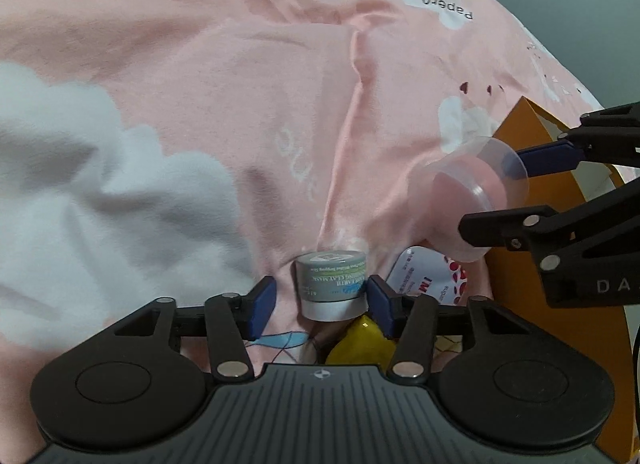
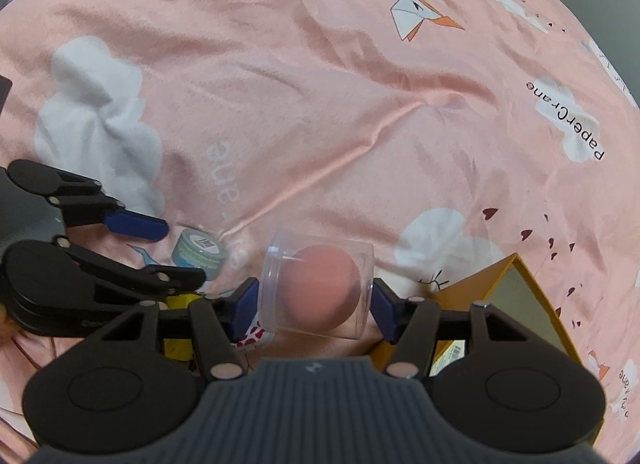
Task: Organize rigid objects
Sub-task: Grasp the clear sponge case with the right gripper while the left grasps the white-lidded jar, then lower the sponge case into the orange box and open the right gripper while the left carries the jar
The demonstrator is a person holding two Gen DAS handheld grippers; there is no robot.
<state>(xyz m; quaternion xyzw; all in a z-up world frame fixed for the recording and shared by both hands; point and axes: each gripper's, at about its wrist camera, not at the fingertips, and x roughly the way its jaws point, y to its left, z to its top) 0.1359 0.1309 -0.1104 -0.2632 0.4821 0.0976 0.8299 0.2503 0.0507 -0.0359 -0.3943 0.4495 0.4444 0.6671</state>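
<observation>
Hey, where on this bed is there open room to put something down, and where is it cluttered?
Free: the wide pink sheet beyond both grippers, between the white cloud print and the PaperCrane lettering. Crowded: the near strip, where the clay mask jar, a white sachet, a yellow item and the orange box sit close together.

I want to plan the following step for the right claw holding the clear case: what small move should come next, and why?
Probably carry the clear case sideways over the orange box and lower it in. The right claw grips it clear of the bedsheet, and the box stands open just beside it.
</observation>
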